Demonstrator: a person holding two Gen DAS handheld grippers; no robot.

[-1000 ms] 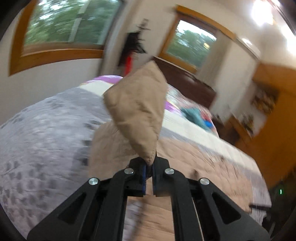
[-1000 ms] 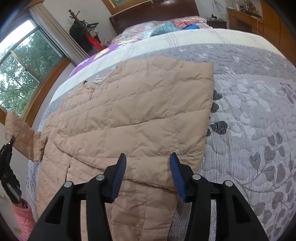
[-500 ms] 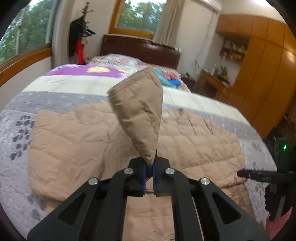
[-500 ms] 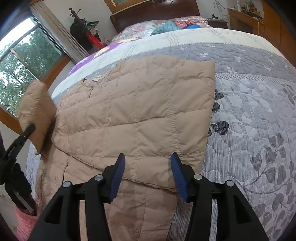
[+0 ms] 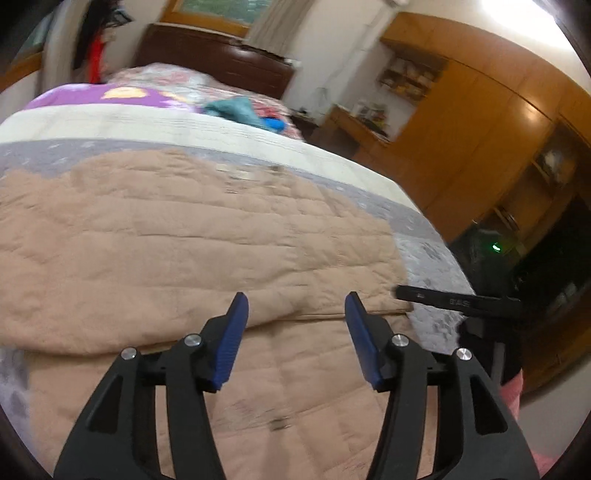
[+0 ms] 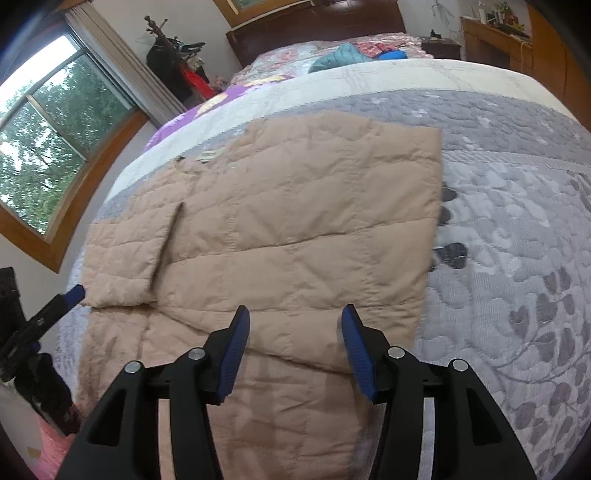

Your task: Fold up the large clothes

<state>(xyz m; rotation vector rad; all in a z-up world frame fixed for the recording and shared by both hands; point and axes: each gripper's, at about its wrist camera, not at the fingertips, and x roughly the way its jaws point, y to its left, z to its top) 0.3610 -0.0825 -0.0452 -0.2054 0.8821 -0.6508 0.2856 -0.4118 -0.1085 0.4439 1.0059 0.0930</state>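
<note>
jacket (image 6: 295, 229): tan, quilted, puffy | bedspread (image 6: 517, 236): grey, leaf-stitched

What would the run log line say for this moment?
jacket: both sleeves folded in, on bed | left claw: opening, empty | right claw: open, empty

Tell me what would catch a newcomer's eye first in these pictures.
A big tan quilted jacket lies spread on the grey leaf-patterned bedspread, both sleeves folded in over its body. The left gripper and right gripper hover above its near half with nothing between them, the left's jaws opening. A teal garment lies further up the bed near the dark headboard.
</note>
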